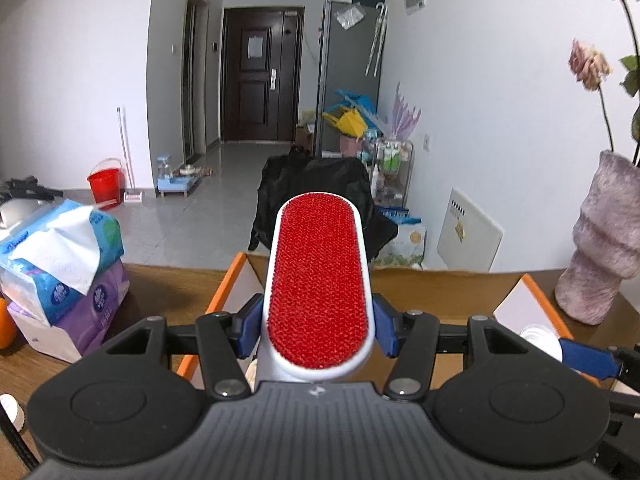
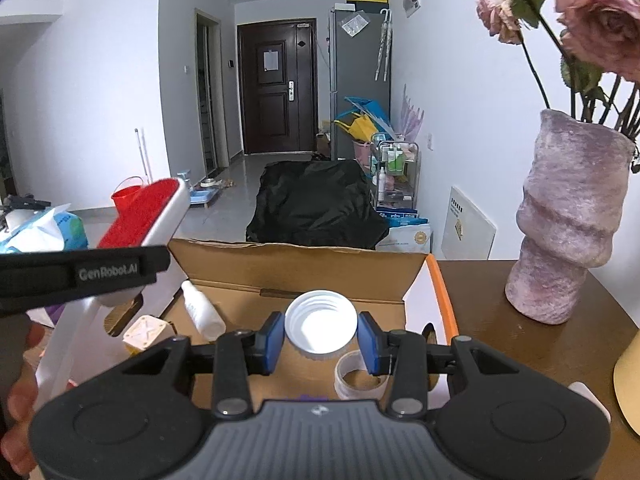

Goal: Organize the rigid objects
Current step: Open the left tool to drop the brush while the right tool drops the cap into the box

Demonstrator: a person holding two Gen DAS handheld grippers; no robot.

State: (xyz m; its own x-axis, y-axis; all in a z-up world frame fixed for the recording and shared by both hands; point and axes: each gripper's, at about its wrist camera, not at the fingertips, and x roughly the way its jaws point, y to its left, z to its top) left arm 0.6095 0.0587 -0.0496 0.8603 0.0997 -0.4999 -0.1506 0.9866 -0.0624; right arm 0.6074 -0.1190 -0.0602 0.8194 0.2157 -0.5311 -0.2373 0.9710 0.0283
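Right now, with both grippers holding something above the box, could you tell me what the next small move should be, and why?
Probably lower the right gripper and release the white lid: it already hangs over bare floor of the cardboard box, whereas the left gripper holds the lint brush raised above it.

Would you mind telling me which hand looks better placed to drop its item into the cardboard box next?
Right, probably. The right tongs hold the white lid directly above the cardboard box interior. The left tongs grip the lint brush pointing outward, over the box's left side.
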